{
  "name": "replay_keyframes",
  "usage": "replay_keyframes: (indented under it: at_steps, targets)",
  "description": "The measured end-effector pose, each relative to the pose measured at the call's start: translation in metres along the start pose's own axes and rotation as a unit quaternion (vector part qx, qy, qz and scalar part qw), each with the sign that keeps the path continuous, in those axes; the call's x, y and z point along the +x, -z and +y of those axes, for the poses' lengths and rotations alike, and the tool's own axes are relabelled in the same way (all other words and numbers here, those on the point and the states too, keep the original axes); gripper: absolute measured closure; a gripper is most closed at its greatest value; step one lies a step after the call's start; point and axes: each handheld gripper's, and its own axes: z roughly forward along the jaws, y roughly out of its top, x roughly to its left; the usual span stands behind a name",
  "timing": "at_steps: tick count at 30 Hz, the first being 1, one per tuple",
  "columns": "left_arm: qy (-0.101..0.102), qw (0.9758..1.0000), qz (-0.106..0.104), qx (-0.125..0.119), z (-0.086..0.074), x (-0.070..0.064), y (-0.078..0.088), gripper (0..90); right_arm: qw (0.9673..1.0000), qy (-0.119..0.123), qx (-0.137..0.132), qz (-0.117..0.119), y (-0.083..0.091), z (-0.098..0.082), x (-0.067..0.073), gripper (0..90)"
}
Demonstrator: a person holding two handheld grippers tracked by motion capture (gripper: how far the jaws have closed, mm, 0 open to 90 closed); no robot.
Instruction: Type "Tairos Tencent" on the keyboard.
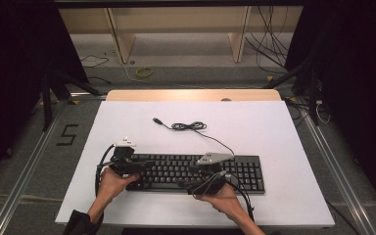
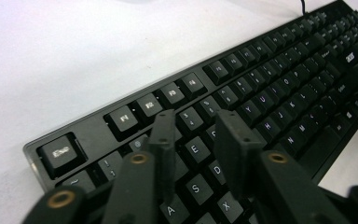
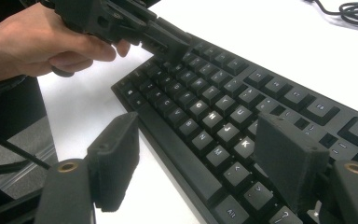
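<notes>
Lower centre of the high view, black plastic keyboard [image 1: 196, 172] on white table [image 1: 274, 127]; left gripper [image 2: 193, 140] narrowly parted over keys, right gripper [image 3: 200, 158] wide, both holding nothing.

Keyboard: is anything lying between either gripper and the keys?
Nothing visible does. The left gripper hangs directly over the letter keys at the left end of the keyboard, with a narrow gap between its jaws and nothing in it. The right gripper stands wide open across the keyboard's near edge. The coiled cable lies behind the keyboard.
</notes>
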Motion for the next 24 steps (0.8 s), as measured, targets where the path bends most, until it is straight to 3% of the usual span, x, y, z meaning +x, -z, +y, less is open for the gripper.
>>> replay_keyframes:
  at_steps: [11, 24]
  targets:
    - [-0.024, 0.9993, 0.0, 0.027, 0.001, -0.004, -0.009, 88.9, 1.0, 0.0, 0.002, 0.001, -0.001, 0.0, 0.001, 31.9]
    - [-0.028, 0.9987, 0.006, 0.042, -0.001, -0.006, -0.018, 89.3, 1.0, 0.0, 0.002, 0.0, -0.001, 0.0, 0.001, 32.0]
